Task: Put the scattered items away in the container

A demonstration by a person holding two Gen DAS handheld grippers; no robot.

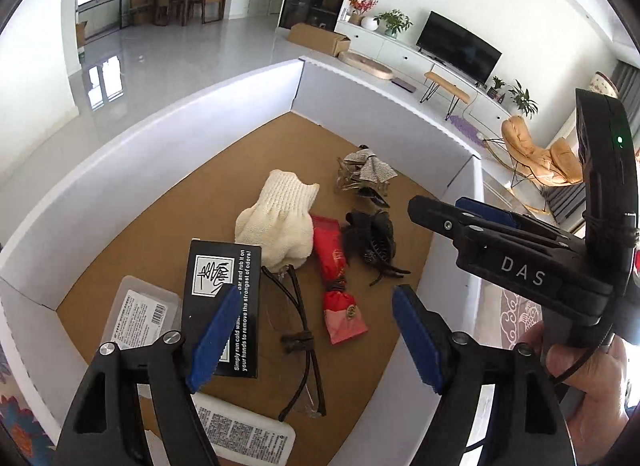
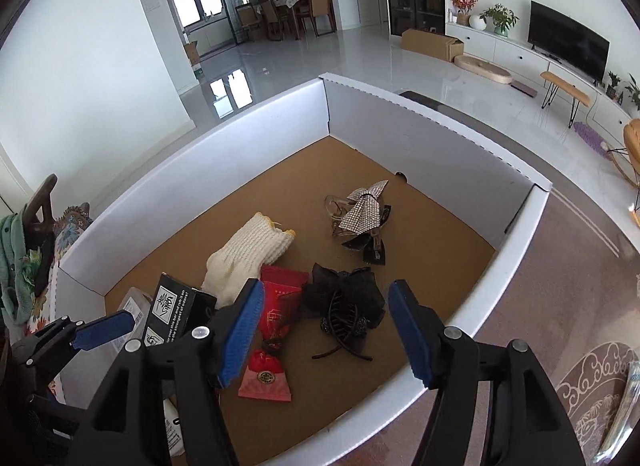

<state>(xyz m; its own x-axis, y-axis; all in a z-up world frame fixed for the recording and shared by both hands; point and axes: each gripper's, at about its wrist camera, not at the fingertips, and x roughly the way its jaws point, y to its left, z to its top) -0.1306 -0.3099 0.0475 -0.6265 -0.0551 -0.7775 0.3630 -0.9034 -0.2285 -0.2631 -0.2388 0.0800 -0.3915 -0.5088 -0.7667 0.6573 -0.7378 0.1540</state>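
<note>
A white cardboard box (image 1: 160, 169) with a brown floor holds the items. In it lie a cream knitted glove (image 1: 280, 221), a black printed carton (image 1: 224, 290), a red pouch (image 1: 336, 286), a black hair claw (image 1: 372, 238), a rhinestone bow clip (image 1: 364, 173) and clear glasses (image 1: 304, 350). My left gripper (image 1: 316, 330) hangs open above the glasses and touches nothing. My right gripper (image 2: 326, 330) stands open over the box (image 2: 240, 153), above the red pouch (image 2: 276, 330) and the hair claw (image 2: 344, 314), with nothing between its pads.
A clear plastic case (image 1: 140, 314) and a white labelled pack (image 1: 244, 430) lie in the box's near corner. The right gripper (image 1: 436, 203) reaches in over the box's right wall, held by a hand (image 1: 588, 378). A patterned rug (image 2: 560, 306) lies beside the box.
</note>
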